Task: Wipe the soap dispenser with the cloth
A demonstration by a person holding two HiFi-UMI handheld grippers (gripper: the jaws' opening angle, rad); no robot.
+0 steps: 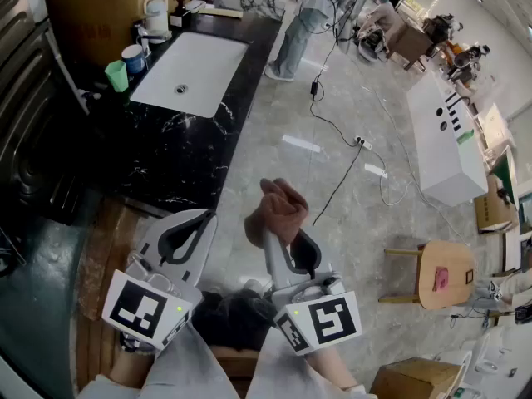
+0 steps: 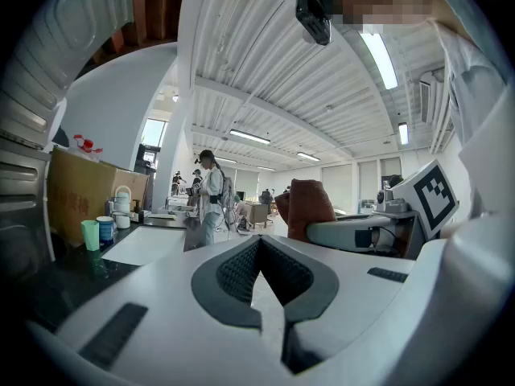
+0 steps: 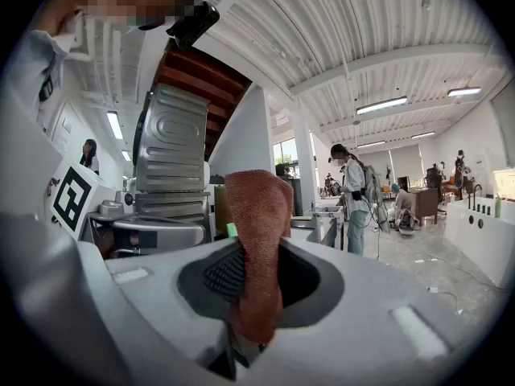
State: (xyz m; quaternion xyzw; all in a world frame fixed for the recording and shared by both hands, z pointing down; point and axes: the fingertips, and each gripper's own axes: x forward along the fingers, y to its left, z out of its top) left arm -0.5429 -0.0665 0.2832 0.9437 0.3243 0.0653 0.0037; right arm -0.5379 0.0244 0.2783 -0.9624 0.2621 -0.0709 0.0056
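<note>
Right gripper (image 1: 279, 241) pinches the rust cloth (image 1: 280, 204) between its fingers. Left gripper (image 1: 205, 217) fingers meet, empty. Wiping looks not yet begun.

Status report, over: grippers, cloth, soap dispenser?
Left gripper shut, empty. Right gripper shut on rust-brown terry cloth. Small dark pump bottle at white sink far end, likely the dispenser, far off, untouched. No obstruction seen.

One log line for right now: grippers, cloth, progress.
left gripper: shut, empty | right gripper: shut on cloth | cloth: standing up out of jaws, clear of counter | wiping: not started
</note>
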